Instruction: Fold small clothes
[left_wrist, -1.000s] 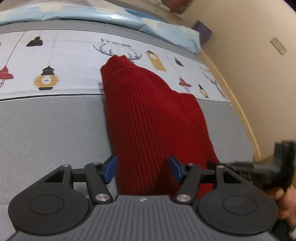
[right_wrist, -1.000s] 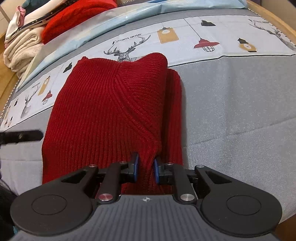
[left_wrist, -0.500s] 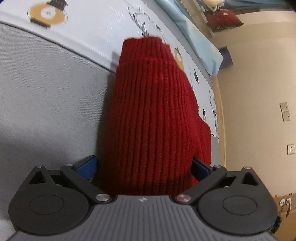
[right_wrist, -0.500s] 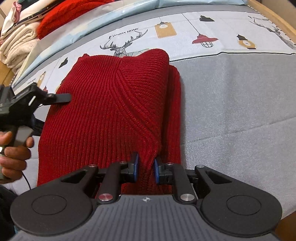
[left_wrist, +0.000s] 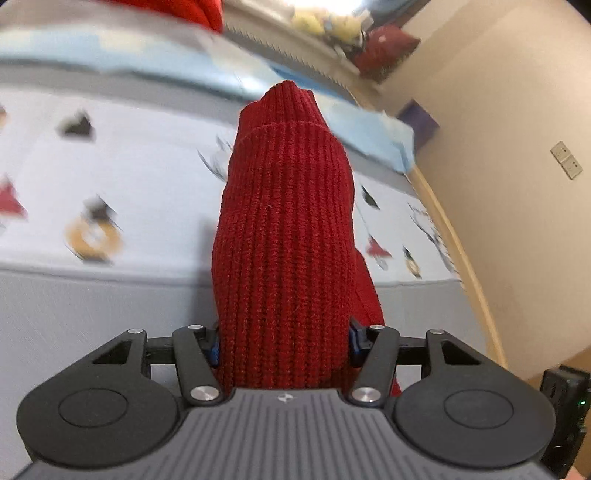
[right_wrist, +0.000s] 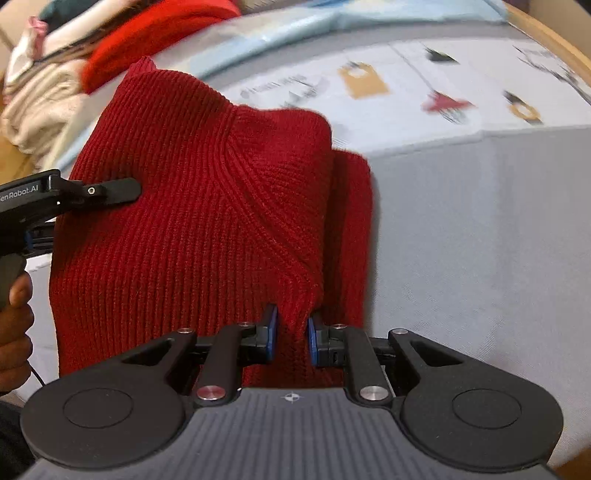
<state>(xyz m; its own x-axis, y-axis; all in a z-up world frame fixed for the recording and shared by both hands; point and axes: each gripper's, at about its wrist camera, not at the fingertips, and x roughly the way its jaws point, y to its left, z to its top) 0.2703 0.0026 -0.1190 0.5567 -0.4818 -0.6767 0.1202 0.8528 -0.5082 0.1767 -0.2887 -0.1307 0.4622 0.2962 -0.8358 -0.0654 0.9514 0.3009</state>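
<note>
A red ribbed knit sweater (left_wrist: 284, 240) lies on the bed with its near edge lifted off the sheet. The sweater (right_wrist: 184, 221) has its right side folded in lengthwise. My left gripper (left_wrist: 283, 347) has a thick bunch of the sweater's left edge between its blue pads; its jaws are closing and both pads touch the knit. In the right wrist view, one black finger (right_wrist: 110, 191) of it reaches in from the left over the sweater. My right gripper (right_wrist: 291, 332) is shut on a pinch of the near hem at the fold.
The bed sheet (right_wrist: 480, 240) is grey, with a white printed band (left_wrist: 129, 184) behind. A pile of folded clothes (right_wrist: 44, 92) and a red garment (right_wrist: 155, 37) sit at the far left. A wooden bed edge (left_wrist: 469, 258) and a beige wall (left_wrist: 517, 184) run along one side. A hand (right_wrist: 14, 332) holds the left tool.
The left gripper spread wide around the sweater's left edge, then closed on it. Both grippers rose and moved forward, and the sweater's near edge came up off the sheet.
</note>
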